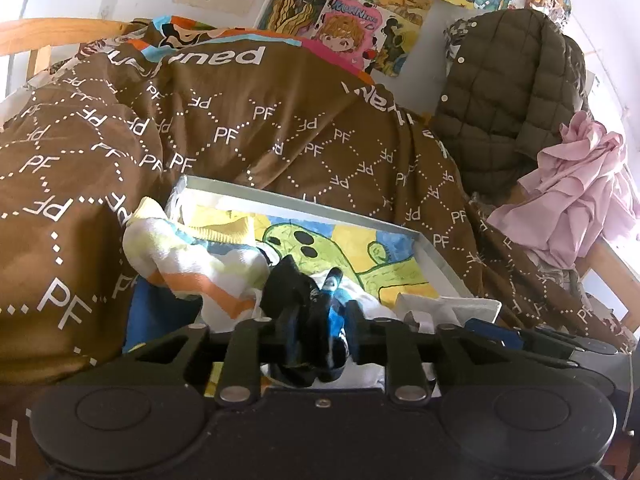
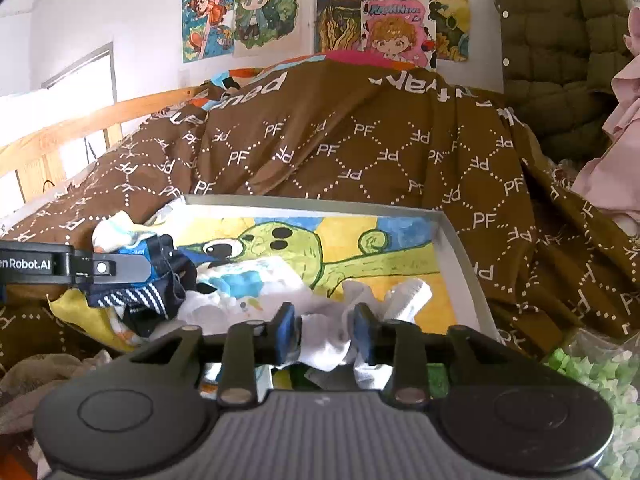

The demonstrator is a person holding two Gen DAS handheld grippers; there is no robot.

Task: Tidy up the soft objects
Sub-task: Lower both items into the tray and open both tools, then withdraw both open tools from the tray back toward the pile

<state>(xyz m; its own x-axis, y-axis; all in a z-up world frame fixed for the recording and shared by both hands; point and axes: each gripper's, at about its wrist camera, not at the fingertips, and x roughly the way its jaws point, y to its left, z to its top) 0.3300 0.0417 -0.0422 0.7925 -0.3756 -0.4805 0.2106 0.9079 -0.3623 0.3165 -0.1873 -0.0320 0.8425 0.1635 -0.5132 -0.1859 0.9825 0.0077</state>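
Blue rubber pads face each other on both tools. Right tool (image 2: 325, 334): jaws part-way apart, a crumpled white sock (image 2: 326, 346) bunched between them; the pads look to be at the cloth's sides, but whether they press it I cannot tell. Left tool (image 1: 320, 320): a dark navy sock with blue and white stripes (image 1: 298, 320) sits between its pads, limp and folded on itself; the grip looks slack or just let go, and I cannot tell if it bites.

Both socks lie at the near edge of a shallow white-rimmed tray (image 2: 460, 248), whose floor carries a painted green cartoon figure on yellow and blue. Also in the tray: a pastel striped sock (image 1: 180, 256), knit with a ribbed yellow cuff, draped over the left rim, and a flat white printed cloth (image 2: 248, 276) near the middle.

Progress, as judged: several soft items are already gathered in the tray, but loosely heaped, unpaired and unfolded. Sorting remains.

Outward: the tray rests on a bed under a brown quilt (image 1: 260, 132) printed with white dotted diamonds and "PF". An olive quilted puffer jacket (image 1: 508, 92) and a rumpled pink garment (image 1: 576, 200) hang at the right, not tidied.
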